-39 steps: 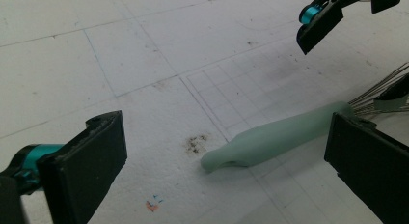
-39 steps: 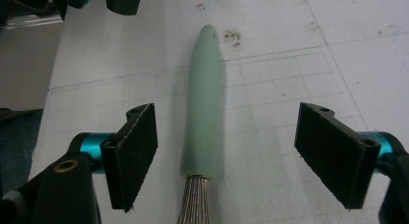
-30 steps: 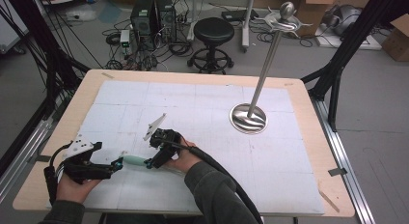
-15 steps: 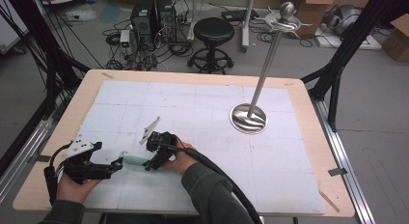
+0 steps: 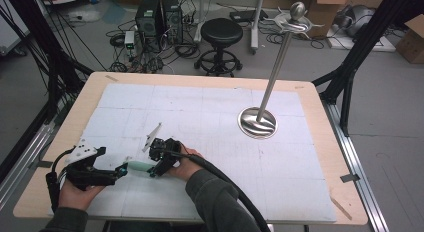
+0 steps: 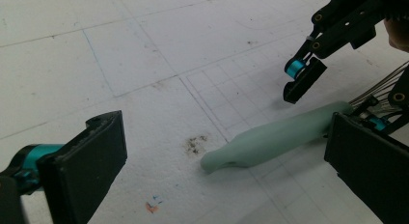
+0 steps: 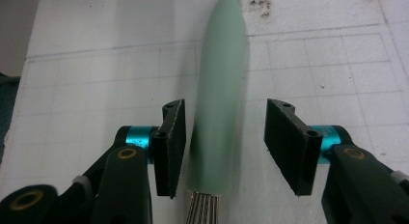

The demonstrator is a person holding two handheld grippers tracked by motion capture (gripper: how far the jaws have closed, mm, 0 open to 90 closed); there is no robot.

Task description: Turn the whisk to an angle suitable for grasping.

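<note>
Whisk handle (image 7: 219,89) – pale green, lying flat on the white gridded mat (image 5: 210,107) near the person's edge of the table – was the thing being picked up here. The right gripper (image 7: 225,113) was set astride it, close to the end where the wires (image 7: 202,209) come out. Its jaws had just been closing with the handle between them, but the grip wasn't finished. One pad (image 7: 174,137) looked to be touching or just beside the handle, while a clear gap was left at the other pad (image 7: 284,142).

To get this step done well, the handle should probably have been centred between the pads before the squeeze was completed. Otherwise the near pad would likely have shoved it sideways across the mat. The taper could also have been a problem, since a smooth, rounded handle might be squirted out of a pinch placed off-axis. A slow close, square to the handle, would have been the safer bet.

The left gripper (image 6: 221,125) was held spread wide and empty at the handle's free tip, facing along it, so it could have been used as a backstop. A metal stand (image 5: 257,123) was parked well apart, at the far right of the mat.
</note>
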